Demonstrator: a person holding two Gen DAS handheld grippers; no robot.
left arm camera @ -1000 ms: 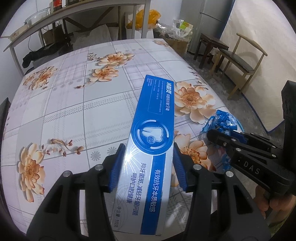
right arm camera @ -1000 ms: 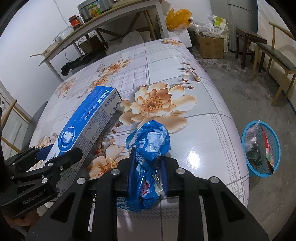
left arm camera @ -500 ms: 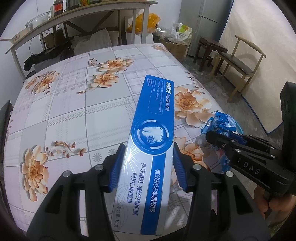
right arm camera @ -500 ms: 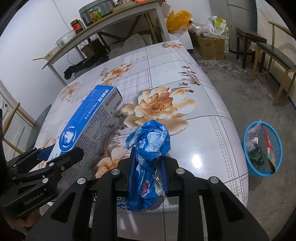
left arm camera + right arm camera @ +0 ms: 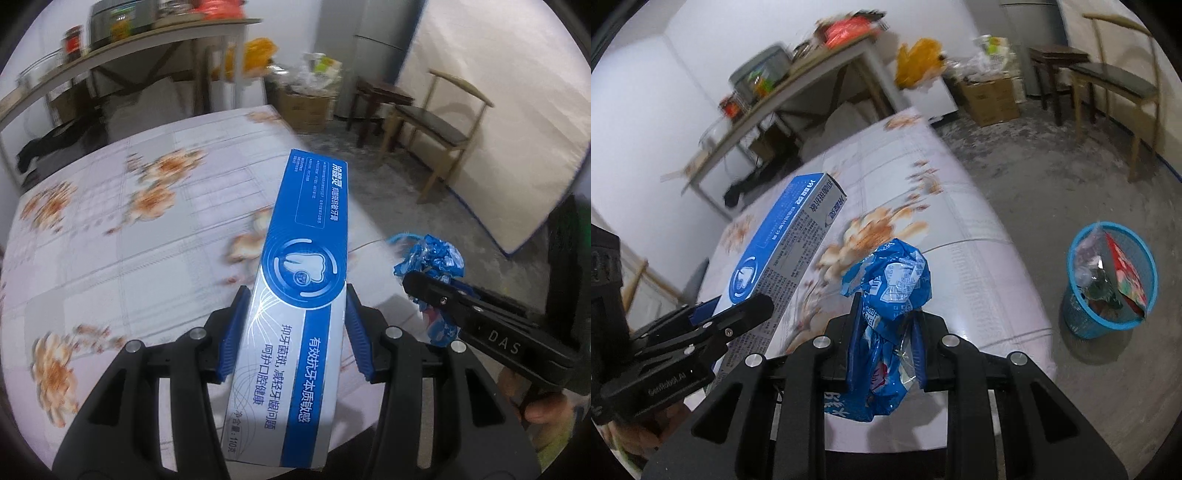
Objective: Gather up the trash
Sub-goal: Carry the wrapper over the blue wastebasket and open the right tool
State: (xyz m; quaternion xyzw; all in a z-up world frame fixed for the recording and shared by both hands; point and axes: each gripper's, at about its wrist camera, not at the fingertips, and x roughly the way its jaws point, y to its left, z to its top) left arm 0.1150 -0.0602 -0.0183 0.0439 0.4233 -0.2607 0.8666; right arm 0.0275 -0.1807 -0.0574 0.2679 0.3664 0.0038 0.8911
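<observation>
My left gripper (image 5: 295, 325) is shut on a long blue and silver toothpaste box (image 5: 306, 258), held in the air above the floral table (image 5: 110, 229). The box also shows in the right wrist view (image 5: 783, 251), with the left gripper (image 5: 738, 314) at its near end. My right gripper (image 5: 886, 325) is shut on a crumpled blue plastic wrapper (image 5: 894, 284), lifted over the table's right edge. The wrapper (image 5: 432, 258) and right gripper (image 5: 424, 291) appear in the left wrist view. A blue mesh trash basket (image 5: 1112, 280) with rubbish in it stands on the floor to the right.
A wooden chair (image 5: 439, 125) and a dark stool (image 5: 380, 99) stand on the floor beyond the table. A cardboard box (image 5: 990, 96) and bags sit by the far wall. A shelf table (image 5: 798, 85) with jars stands behind the floral table (image 5: 960, 236).
Both grippers have risen and swung right with their loads. The table has dropped lower in both views. The trash basket now shows more fully in the right wrist view.
</observation>
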